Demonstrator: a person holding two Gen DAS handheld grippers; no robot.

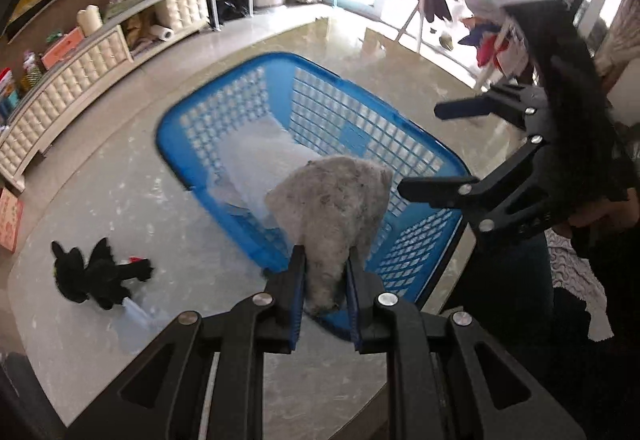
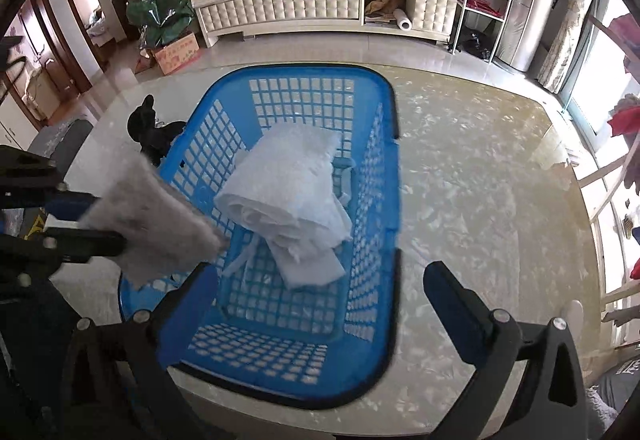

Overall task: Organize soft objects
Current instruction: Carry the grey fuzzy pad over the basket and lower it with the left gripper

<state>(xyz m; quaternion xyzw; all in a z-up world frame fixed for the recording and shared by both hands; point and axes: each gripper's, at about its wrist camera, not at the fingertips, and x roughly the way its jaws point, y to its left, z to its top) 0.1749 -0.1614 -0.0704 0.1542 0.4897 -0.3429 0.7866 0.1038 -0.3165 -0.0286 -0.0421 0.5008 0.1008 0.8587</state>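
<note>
Fuzzy grey cloth (image 1: 332, 200) pinched in left claw (image 1: 325, 264), latticed blue basket (image 2: 384, 88)

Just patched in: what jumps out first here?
The blue basket mid-table, with a folded white cloth inside. The left gripper is shut on a grey fuzzy cloth over the basket's near rim; the right gripper hangs open. A black plush toy lies left of the basket.

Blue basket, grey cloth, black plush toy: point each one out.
Blue basket (image 2: 384, 176), right wrist view, on its right lattice wall.
Grey cloth (image 1: 332, 200), left wrist view, on its broad fuzzy middle.
Black plush toy (image 1: 92, 272), left wrist view, on its body.
</note>
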